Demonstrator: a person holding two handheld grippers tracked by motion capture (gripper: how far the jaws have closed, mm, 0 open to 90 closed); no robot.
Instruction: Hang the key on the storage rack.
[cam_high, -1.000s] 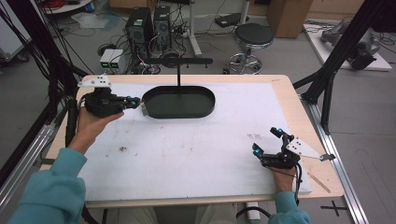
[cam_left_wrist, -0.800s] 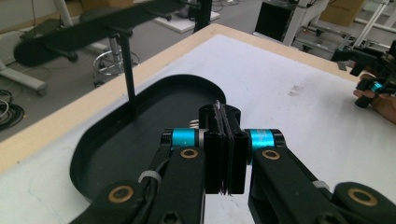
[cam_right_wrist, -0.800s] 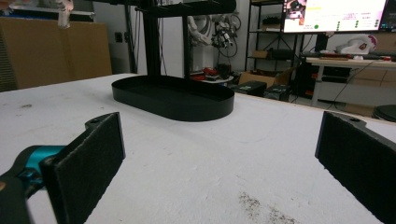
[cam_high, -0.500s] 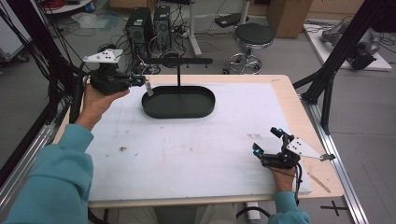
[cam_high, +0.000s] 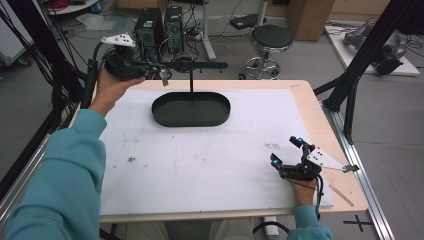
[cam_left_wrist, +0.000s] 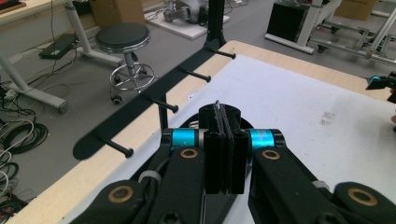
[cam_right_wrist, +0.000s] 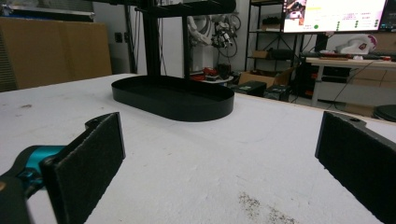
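Observation:
A black stand has an oval tray base (cam_high: 167, 119), an upright post (cam_high: 191, 84) and a crossbar with pegs (cam_high: 202, 65). My left gripper (cam_high: 159, 73) is raised beside the crossbar's left end, above the table's far left. It is shut on a small thin silvery piece (cam_high: 163, 77). In the left gripper view the jaws are pressed together with a thin sliver (cam_left_wrist: 218, 104) between them, and the pegged crossbar (cam_left_wrist: 140, 105) lies just beyond. My right gripper (cam_high: 285, 150) rests open on the white mat near the front right. It faces the tray (cam_right_wrist: 187, 105) with nothing between its pads (cam_right_wrist: 95, 149).
A white mat (cam_high: 210, 155) covers the wooden table (cam_high: 345, 175). A wooden stick (cam_high: 341, 195) lies at the table's front right corner. Black frame struts (cam_high: 350, 85) stand at the right. A stool (cam_high: 270, 40) and computer towers (cam_high: 160, 25) sit on the floor behind.
My left gripper has lifted from the tray's left end up and back to the crossbar's left end, carrying the small silvery piece. The right gripper has stayed put.

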